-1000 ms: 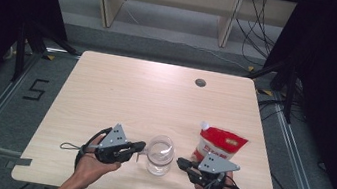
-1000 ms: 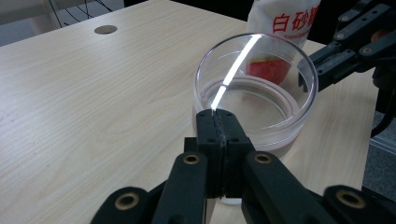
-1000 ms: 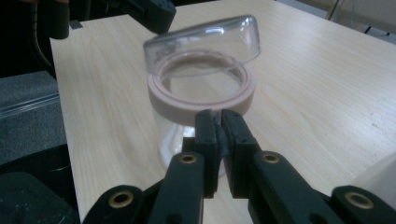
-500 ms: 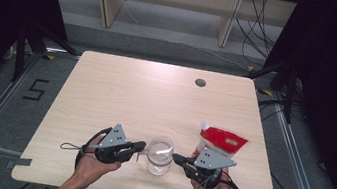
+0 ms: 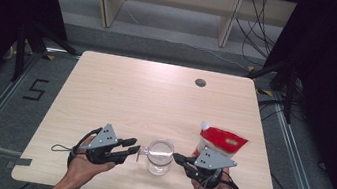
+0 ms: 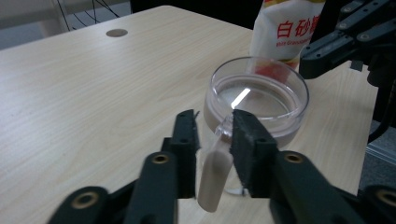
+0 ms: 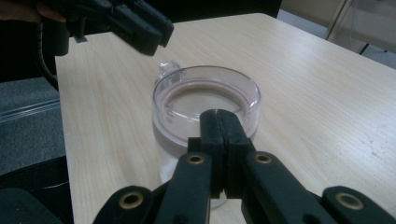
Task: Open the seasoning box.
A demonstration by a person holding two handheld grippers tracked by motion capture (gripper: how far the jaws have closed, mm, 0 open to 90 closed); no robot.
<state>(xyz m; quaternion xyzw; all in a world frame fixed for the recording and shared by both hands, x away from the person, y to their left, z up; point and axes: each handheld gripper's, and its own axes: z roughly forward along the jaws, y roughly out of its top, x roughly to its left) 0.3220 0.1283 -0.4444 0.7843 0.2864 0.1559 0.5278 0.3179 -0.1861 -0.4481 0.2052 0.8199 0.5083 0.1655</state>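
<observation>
A clear plastic cup (image 5: 159, 156) with a side handle stands near the table's front edge, between the two grippers. My left gripper (image 5: 134, 149) points at it from the left. In the left gripper view the whitish handle (image 6: 217, 163) lies between the jaws of the left gripper (image 6: 212, 126). The jaws have just been opening, and a gap shows beside the handle. My right gripper (image 5: 178, 157) comes from the right, shut with nothing between its jaws. In the right gripper view the tips of the right gripper (image 7: 218, 114) sit at the near rim of the cup (image 7: 205, 100).
A red and white sugar pouch (image 5: 223, 140) lies just behind the right gripper. A round cable hole (image 5: 200, 83) is set in the far part of the wooden table (image 5: 145, 101). Black stands and shelving surround the table.
The left gripper's jaws have parted slightly around the cup's handle. Both hands and the cup stay in place.
</observation>
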